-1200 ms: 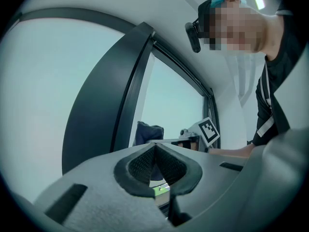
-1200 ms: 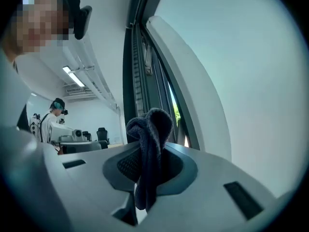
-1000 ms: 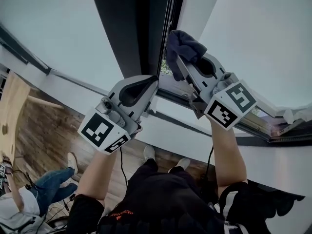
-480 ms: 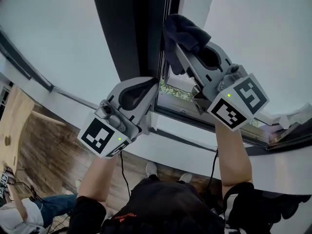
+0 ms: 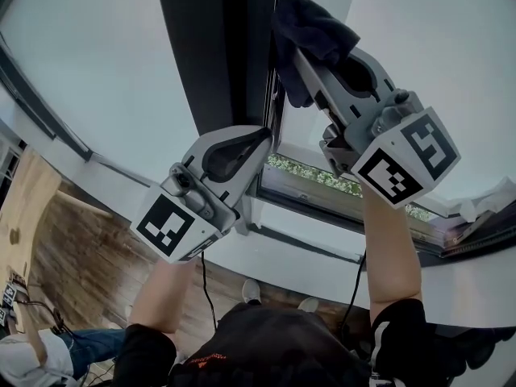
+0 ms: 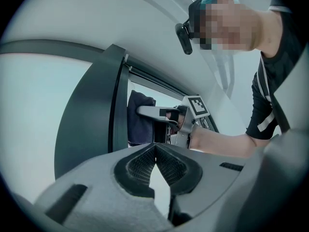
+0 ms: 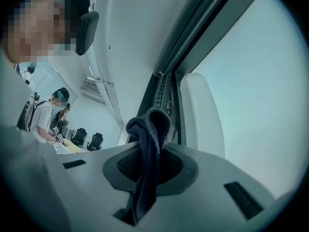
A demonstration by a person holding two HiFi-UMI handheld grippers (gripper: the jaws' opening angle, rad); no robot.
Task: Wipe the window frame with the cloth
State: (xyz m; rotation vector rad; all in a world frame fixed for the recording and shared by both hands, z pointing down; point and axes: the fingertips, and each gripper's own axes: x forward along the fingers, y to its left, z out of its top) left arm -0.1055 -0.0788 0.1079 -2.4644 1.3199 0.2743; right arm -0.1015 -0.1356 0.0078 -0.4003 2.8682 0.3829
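Navy bunched fabric cloth (image 5: 310, 22) clamped between the jaws of the right hand-held gripper (image 5: 297, 59) | cloth high up at the right edge of the dark upright window frame (image 5: 234, 47) | left hand-held gripper (image 5: 260, 142) lower, jaws pressed together with nothing between them, tips near the frame's lower end

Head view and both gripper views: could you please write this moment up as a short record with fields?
Right claw: shut on the dark cloth
Left claw: shut, nothing in it, held lower than the right one
Cloth position: raised at the edge of the dark window frame; contact unclear
Window: open gap low down, greenery visible outside
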